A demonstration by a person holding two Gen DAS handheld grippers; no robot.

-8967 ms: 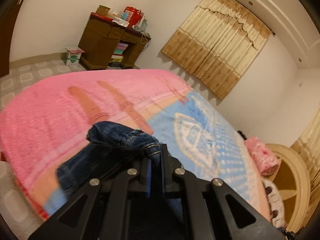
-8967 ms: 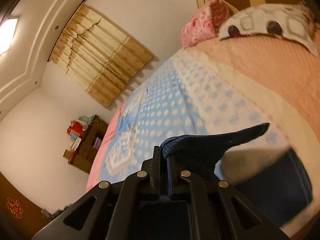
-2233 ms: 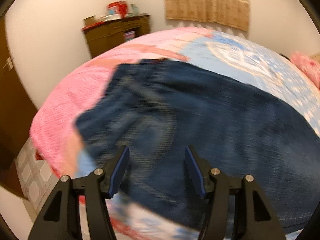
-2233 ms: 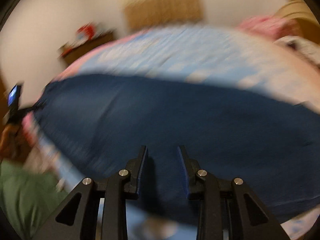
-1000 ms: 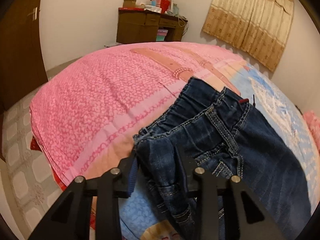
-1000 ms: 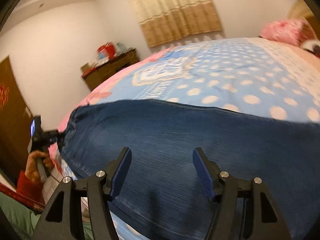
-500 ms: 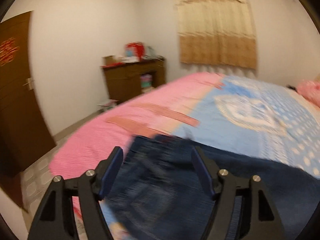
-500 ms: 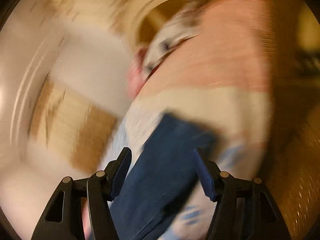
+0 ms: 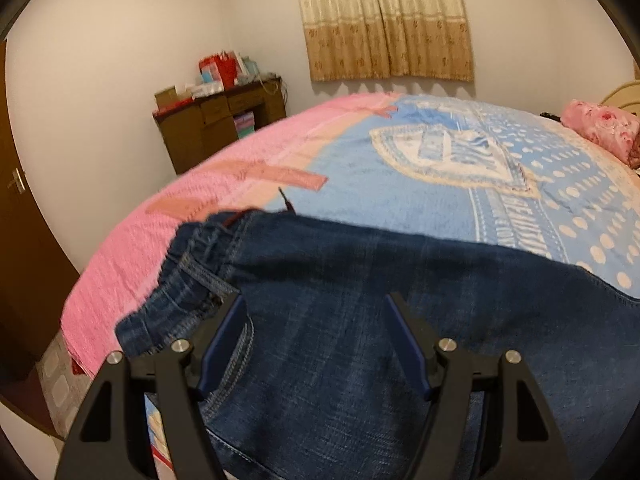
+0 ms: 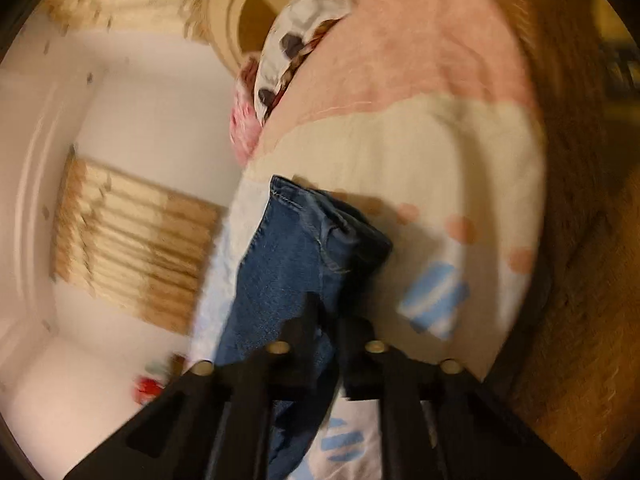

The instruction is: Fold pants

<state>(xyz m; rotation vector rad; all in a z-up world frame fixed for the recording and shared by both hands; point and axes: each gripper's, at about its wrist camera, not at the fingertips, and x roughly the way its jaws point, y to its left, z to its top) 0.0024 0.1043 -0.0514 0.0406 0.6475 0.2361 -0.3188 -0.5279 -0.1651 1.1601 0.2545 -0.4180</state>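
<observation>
Left wrist view, pants [image 9: 360,300] on bed [image 9: 400,184], left gripper [image 9: 316,320] jaws apart.

Motion blur smeared the right wrist view, so whether the right gripper [image 10: 328,320] truly pinched the pants [image 10: 288,256] stayed unclear, while the denim ahead of the left gripper [image 9: 316,316] ran past the frame's lower edge.

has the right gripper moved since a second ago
Yes. The right gripper then hovered open over the middle of the jeans, facing the curtain. Now it is at the leg hem near the pillows, jaws nearly shut on the denim.
</observation>
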